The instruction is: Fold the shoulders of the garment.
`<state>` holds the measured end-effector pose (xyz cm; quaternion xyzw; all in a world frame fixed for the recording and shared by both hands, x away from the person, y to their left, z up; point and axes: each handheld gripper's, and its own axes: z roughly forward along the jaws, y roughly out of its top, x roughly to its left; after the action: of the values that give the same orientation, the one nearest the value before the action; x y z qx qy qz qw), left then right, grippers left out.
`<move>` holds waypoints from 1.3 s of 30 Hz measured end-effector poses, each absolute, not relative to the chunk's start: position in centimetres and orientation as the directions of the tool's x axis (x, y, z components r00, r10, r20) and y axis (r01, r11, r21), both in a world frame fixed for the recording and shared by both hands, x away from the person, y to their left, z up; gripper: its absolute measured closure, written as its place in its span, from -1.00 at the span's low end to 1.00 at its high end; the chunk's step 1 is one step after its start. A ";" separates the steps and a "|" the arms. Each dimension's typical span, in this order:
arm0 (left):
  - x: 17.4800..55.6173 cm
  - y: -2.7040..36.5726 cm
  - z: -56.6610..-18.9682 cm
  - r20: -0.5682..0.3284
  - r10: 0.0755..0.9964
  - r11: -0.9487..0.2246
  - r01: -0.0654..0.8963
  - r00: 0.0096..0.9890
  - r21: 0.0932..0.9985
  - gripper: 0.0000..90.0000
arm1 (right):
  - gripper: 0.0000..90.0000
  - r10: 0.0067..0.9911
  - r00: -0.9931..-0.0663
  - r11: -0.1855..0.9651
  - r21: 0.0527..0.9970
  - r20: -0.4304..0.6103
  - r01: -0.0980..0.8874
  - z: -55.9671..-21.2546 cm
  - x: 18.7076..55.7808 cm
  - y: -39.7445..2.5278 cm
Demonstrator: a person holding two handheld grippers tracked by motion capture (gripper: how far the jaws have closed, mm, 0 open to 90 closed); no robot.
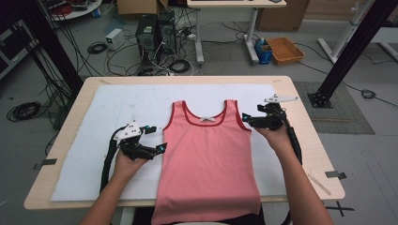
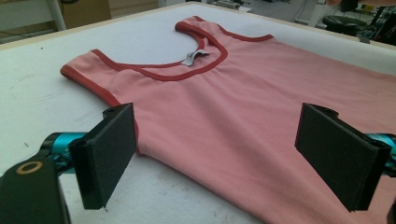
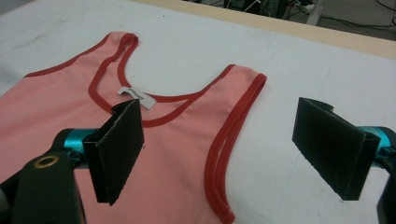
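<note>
The pink sleeveless cotton top with red trim (image 1: 206, 159) was laid flat mid-frame. Left gripper (image 1: 157, 140) and right gripper (image 1: 248, 119) were spread wide, nothing held. Soft, floppy stuff, probably best pinched at the armhole edges.

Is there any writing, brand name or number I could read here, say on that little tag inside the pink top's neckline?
No text can be read in these pictures.
Tag at the neckline of the pink tank top: some dark marks, too small and blurred to read.
Cardboard boxes on the floor behind the table: no print can be made out.
</note>
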<state>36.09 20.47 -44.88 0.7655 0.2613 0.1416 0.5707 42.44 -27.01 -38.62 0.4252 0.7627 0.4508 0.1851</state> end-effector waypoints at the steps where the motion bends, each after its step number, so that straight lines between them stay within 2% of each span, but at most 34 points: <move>1: 36.1 20.5 -44.9 -0.084 0.562 -0.210 0.240 0.823 0.948 -0.71 | -0.64 0.817 -0.569 0.234 0.846 0.097 0.479 -38.5 42.8 -26.8; 11: 36.3 20.3 -44.9 -0.094 0.564 -0.224 0.262 0.820 0.939 -0.71 | -0.64 0.833 -0.543 0.233 0.823 0.107 0.518 -38.7 45.8 -25.5; 28: 36.4 20.5 -44.9 -0.110 0.562 -0.212 0.272 0.820 0.939 -0.71 | -0.64 0.845 -0.532 0.280 0.793 0.065 0.541 -38.4 49.0 -22.4; 39: 36.5 20.5 -44.9 -0.109 0.562 -0.214 0.271 0.820 0.939 -0.71 | -0.64 0.864 -0.498 0.263 0.778 0.072 0.570 -39.2 51.6 -21.1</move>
<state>36.46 20.48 -44.88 0.7683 0.2711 0.1285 0.5654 51.58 -21.13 -39.15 0.4643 0.7722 0.3908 0.1882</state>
